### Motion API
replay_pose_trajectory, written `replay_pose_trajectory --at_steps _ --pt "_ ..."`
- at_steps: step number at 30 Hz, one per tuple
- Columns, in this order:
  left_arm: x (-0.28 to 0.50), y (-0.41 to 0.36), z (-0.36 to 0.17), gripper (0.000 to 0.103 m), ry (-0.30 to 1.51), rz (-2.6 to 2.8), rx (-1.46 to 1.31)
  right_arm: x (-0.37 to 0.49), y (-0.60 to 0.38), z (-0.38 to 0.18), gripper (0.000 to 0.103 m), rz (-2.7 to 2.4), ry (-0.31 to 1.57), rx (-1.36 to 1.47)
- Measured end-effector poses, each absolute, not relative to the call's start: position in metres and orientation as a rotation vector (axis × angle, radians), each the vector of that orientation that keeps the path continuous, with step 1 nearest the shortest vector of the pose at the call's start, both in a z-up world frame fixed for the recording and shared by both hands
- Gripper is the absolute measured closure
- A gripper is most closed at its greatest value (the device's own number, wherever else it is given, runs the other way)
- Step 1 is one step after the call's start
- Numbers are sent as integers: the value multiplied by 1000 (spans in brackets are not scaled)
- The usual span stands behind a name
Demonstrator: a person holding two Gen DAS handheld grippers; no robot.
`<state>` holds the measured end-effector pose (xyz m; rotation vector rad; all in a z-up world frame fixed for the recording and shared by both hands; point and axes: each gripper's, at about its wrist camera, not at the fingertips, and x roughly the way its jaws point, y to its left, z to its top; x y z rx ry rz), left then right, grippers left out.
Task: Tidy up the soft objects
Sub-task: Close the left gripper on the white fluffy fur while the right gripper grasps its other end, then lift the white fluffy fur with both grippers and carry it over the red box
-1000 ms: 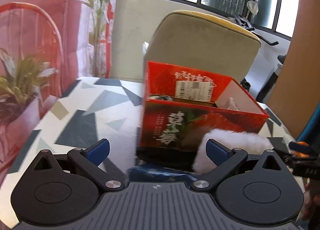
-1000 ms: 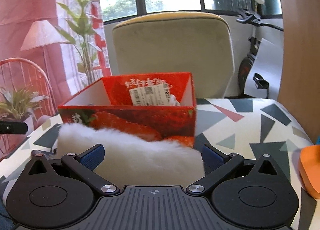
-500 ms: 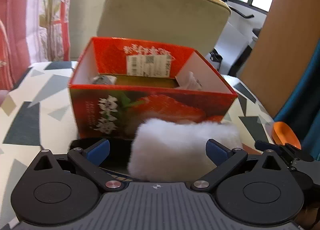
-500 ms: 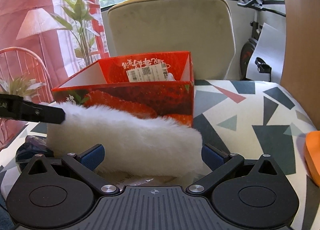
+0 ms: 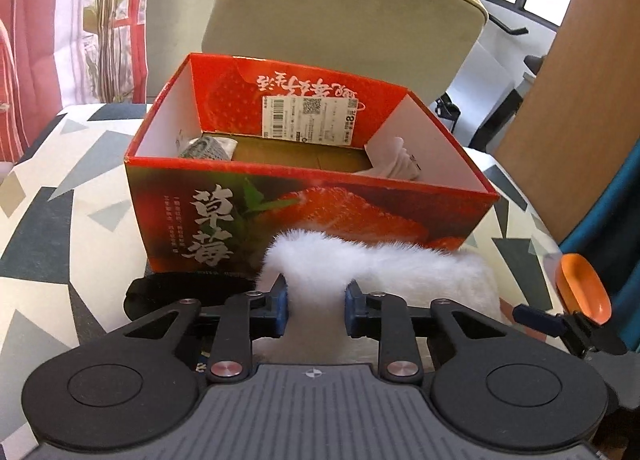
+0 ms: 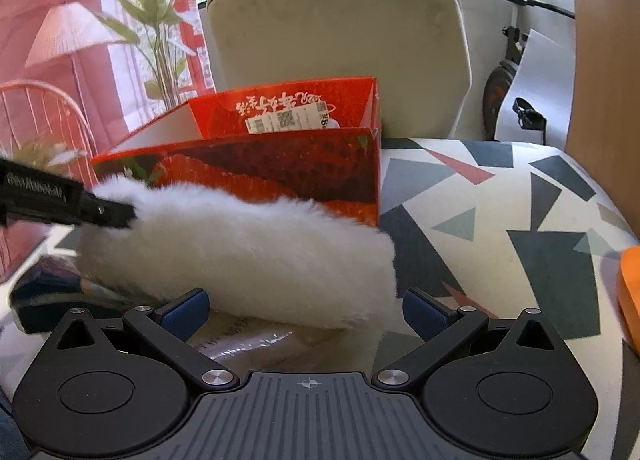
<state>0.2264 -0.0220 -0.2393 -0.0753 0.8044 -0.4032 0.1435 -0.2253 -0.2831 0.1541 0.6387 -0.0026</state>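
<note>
A white fluffy soft object (image 5: 384, 272) lies in front of a red strawberry-print box (image 5: 304, 216) on the patterned table. My left gripper (image 5: 314, 302) is shut on the left end of the fluffy object. In the right wrist view the fluffy object (image 6: 248, 252) sits just ahead of my right gripper (image 6: 306, 310), which is open with the fluffy object between and beyond its fingers. The left gripper's finger (image 6: 64, 204) presses into it from the left. The box (image 6: 280, 168) holds a grey soft item (image 5: 208, 148) and a white soft item (image 5: 394, 162).
A black soft item (image 5: 180, 292) lies left of the fluffy object. An orange object (image 5: 584, 292) sits at the table's right edge, also in the right wrist view (image 6: 630, 300). A beige chair (image 5: 340, 20) stands behind the box. A clear plastic packet (image 6: 248, 340) lies under the fluffy object.
My left gripper swung right to face the box, moved in and closed on the fluffy object's left end. The fluffy object has lifted slightly. My right gripper stayed open.
</note>
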Motion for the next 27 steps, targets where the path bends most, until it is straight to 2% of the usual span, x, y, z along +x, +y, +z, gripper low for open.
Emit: replay_pose_trajectory --at_steps 4,6,8,11,14,19,21,25,27 --pt "230 -19 -235 76 792 -380 -83 152 -225 -289 2 -4 663 124" --pt "231 -19 -233 76 783 -368 -66 156 -228 -291 14 -8 676 120" --pt "233 -19 -231 76 774 -365 -56 159 -233 -293 20 1 689 153" --pt "236 -17 -231 76 770 -354 -60 165 -239 -297 22 -14 692 158" --pt "240 -14 -234 76 781 -340 -62 167 -246 -296 31 -42 672 159" --pt "244 -10 -239 76 799 -324 -70 168 -258 -287 34 -66 581 199" --pt "245 -9 -240 76 802 -324 -71 175 -259 -287 49 -58 587 190" --pt "247 -6 -241 78 808 -322 -79 186 -258 -291 64 -32 594 192" --pt "248 -4 -243 78 818 -324 -95 188 -257 -293 77 -21 599 196"
